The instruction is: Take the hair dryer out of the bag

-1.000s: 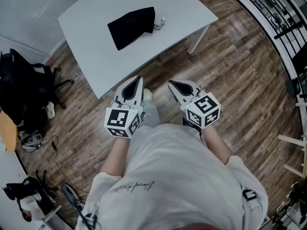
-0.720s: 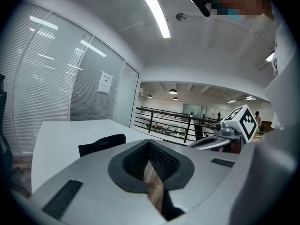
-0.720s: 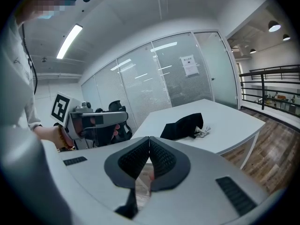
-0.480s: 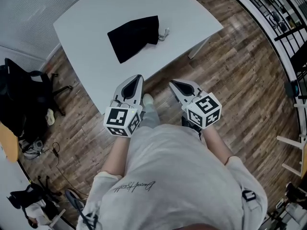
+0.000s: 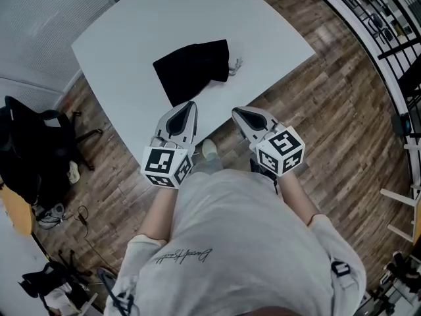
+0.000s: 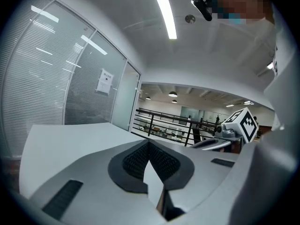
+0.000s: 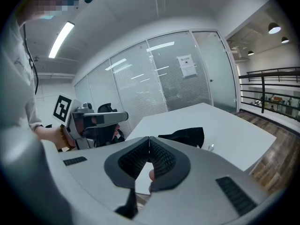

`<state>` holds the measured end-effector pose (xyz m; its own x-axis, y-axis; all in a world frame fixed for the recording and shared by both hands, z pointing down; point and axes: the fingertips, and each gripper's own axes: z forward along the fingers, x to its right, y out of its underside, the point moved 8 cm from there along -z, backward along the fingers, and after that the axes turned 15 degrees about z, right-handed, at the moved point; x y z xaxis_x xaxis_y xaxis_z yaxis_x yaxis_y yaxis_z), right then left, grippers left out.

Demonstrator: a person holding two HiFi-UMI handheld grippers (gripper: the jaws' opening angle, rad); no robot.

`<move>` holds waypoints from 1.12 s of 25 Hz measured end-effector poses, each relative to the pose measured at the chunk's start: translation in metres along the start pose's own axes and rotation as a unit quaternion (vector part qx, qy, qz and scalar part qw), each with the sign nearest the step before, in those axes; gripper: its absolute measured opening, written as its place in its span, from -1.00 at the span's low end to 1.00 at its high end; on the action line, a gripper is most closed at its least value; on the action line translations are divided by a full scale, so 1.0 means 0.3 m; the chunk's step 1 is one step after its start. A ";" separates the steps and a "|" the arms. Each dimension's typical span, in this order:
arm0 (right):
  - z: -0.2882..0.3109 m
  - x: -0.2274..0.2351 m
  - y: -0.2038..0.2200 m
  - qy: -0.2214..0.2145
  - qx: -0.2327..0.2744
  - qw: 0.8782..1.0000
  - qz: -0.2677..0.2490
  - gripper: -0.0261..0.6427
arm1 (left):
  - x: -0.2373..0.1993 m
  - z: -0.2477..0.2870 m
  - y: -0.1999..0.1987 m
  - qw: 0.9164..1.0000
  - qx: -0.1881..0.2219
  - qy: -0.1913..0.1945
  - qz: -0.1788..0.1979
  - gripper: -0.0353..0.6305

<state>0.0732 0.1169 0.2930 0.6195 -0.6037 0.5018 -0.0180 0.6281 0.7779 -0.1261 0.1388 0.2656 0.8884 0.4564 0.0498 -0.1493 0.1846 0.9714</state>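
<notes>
A black cloth bag (image 5: pixel 193 69) lies flat on the white table (image 5: pixel 131 38), with a pale drawstring end (image 5: pixel 235 64) at its right side; the right gripper view also shows the bag (image 7: pixel 186 136). No hair dryer is visible; the bag hides its contents. My left gripper (image 5: pixel 191 104) and right gripper (image 5: pixel 235 112) hang side by side at the table's near edge, short of the bag. Both are shut with nothing between the jaws. The left gripper (image 6: pixel 149 142) looks across the tabletop, and the right gripper (image 7: pixel 149 139) points toward the bag.
The table stands on a wooden floor (image 5: pixel 342 110). A black chair with bags (image 5: pixel 29 147) sits to the left by a glass wall. A black railing (image 5: pixel 388 38) runs along the right. One table leg (image 5: pixel 279 65) shows at the right corner.
Both grippers and the person have come closer to the table; the tips now reach its near edge. The bag sits nearer in the head view. Jaws stay shut.
</notes>
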 end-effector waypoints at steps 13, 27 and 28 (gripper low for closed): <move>0.232 0.039 -0.152 -0.003 0.000 1.000 -0.003 -0.85 | -0.208 0.133 -0.023 1.000 -0.005 0.016 0.025 -0.86; 0.254 0.121 -0.206 0.012 -0.017 1.000 -0.003 -0.85 | -0.241 0.214 -0.022 0.999 -0.020 0.035 0.019 -0.86; 0.259 0.130 -0.212 0.012 -0.019 1.000 -0.003 -0.85 | -0.244 0.218 -0.021 0.999 -0.021 0.034 0.021 -0.86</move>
<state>0.0376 0.0153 0.2924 0.6382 -0.5959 0.4875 0.0147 0.6426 0.7661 -0.1618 0.0473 0.2710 0.8493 0.5229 0.0727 -0.2049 0.1997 0.9582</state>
